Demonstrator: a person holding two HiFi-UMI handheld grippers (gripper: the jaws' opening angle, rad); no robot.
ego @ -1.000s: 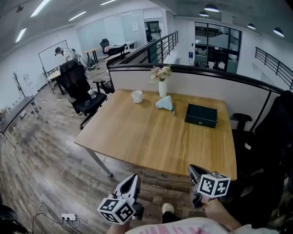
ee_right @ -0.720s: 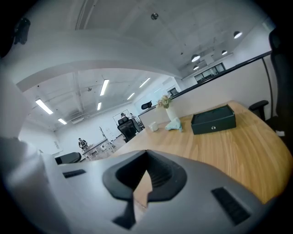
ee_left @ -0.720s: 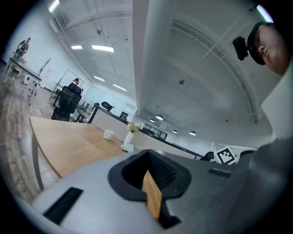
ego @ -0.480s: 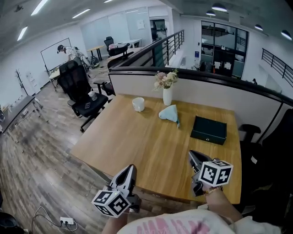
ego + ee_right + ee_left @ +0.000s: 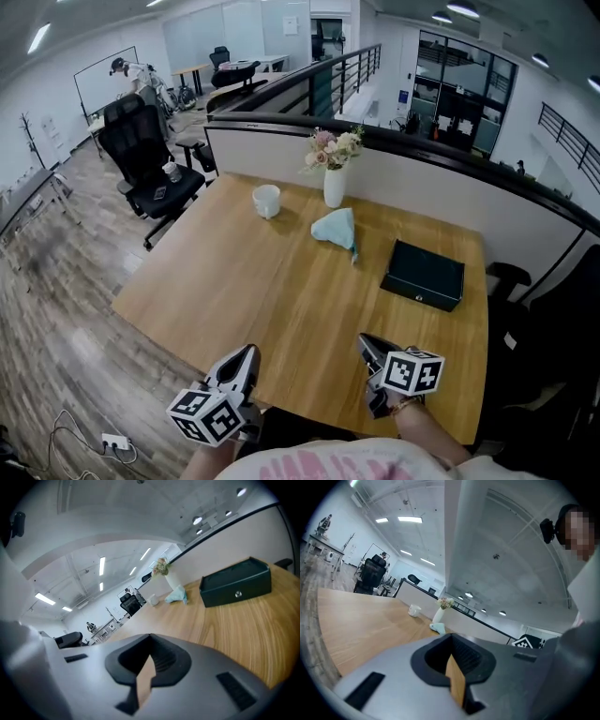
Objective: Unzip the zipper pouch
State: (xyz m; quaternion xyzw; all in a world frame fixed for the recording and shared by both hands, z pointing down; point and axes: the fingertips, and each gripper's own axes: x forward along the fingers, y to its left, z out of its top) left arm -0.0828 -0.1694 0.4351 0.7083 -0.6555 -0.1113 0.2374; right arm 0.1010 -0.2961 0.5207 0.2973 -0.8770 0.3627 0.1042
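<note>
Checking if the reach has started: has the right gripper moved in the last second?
Yes. The right gripper came forward, from the near edge of the table to over its top.

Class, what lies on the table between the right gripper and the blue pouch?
Only bare table from right gripper to pouch, in the head view; the box sits aside.

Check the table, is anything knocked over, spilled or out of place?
Nothing stands out. The cup and flower vase stand upright, the dark box lies flat, and the light blue pouch lies slumped near the vase; the table shows no spill.
</note>
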